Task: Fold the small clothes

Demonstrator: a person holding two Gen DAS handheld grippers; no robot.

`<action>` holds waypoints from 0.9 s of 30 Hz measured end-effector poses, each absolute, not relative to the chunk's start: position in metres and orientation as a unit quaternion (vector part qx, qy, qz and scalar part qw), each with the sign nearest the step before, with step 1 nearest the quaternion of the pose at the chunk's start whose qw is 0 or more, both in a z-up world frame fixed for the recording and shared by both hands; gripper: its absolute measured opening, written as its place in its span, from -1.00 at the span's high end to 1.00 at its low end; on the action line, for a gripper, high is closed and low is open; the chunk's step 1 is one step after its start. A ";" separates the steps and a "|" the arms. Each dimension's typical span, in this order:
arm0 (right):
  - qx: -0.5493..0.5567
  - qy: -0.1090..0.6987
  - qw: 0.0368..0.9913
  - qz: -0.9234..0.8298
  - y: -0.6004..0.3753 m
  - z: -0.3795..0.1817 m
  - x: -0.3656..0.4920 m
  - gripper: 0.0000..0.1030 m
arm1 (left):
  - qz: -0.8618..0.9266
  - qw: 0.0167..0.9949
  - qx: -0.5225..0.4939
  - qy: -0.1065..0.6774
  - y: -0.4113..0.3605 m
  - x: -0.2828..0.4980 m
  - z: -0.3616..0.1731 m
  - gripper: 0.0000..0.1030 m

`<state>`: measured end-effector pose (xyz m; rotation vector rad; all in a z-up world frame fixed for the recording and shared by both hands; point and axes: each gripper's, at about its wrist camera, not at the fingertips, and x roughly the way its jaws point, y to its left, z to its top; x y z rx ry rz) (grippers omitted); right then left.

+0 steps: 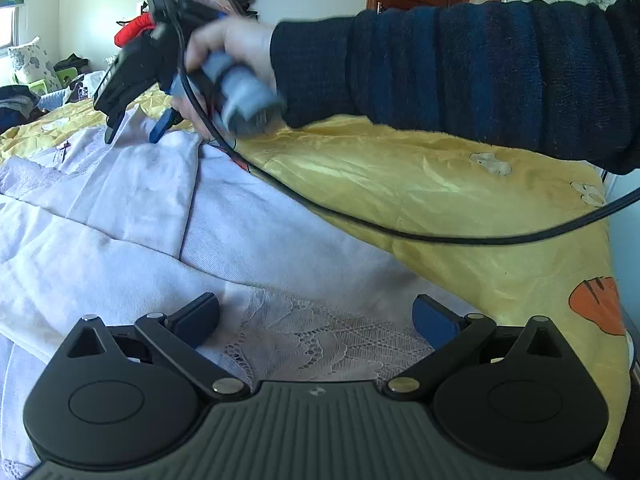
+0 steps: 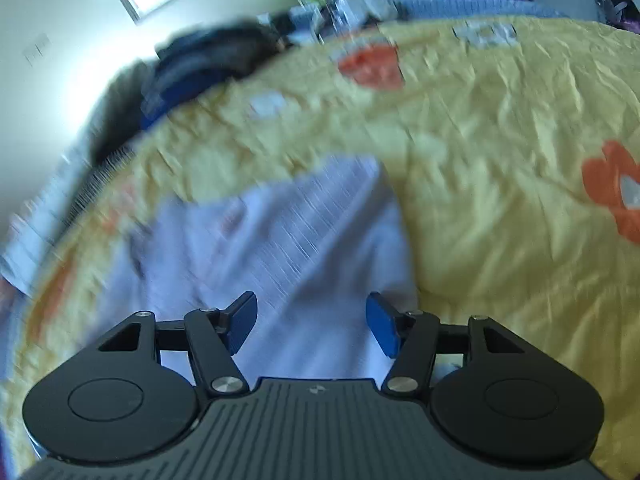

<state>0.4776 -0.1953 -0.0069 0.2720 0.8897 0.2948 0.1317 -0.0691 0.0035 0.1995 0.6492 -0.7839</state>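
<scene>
Lengthwise, the lilac garment (image 1: 168,216) runs away across the bedspread (image 1: 400,184) (both tools (image 1: 316,316) (image 2: 312,320) open).

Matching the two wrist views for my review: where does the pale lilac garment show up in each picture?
Left wrist view: the pale lilac garment fills the left and centre, its lace edge between the open fingers of the left tool.
Right wrist view: it lies lower centre-left, blurred, reaching down between the open fingers of the right tool.
Shared landmark: the yellow bedspread with orange flowers, under the garment in both.
</scene>
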 end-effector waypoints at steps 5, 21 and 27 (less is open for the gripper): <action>0.095 0.409 0.898 0.128 -0.188 -0.007 0.477 -0.12 | -0.366 0.870 0.114 0.308 -0.075 0.128 0.003 -1.00; -0.066 0.392 0.905 0.149 -0.150 -0.013 0.400 -0.54 | -0.355 0.875 0.128 0.305 -0.084 0.121 0.001 -1.00; 0.042 0.383 0.907 0.172 -0.175 0.021 0.359 -0.42 | -0.293 0.919 0.024 0.263 -0.031 0.093 0.025 -1.00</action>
